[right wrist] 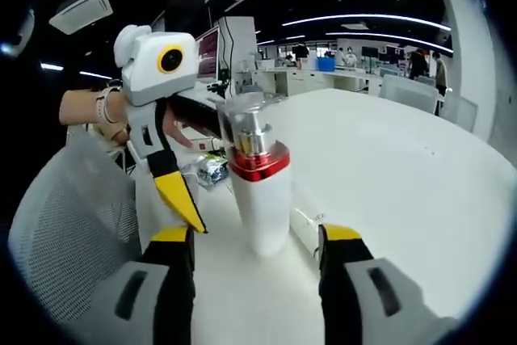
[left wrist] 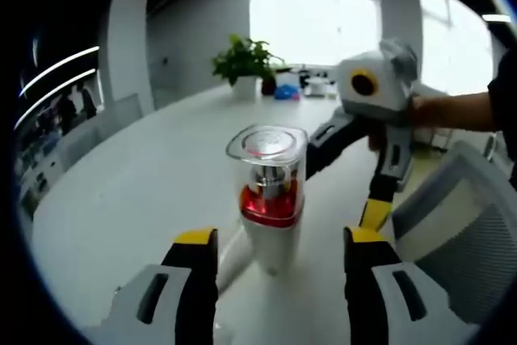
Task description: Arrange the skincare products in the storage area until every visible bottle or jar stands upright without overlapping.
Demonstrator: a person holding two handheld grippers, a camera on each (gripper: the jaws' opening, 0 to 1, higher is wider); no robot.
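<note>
Our left gripper [left wrist: 279, 248] held its yellow-tipped jaws apart around a pump bottle [left wrist: 271, 204] standing upright on the white table [left wrist: 121, 191]; our right gripper [right wrist: 254, 248] likewise stood apart near the same bottle. We judged a low, gentle grip best: the white body looked smooth, tapered, with a red collar and clear rounded cap.
</note>
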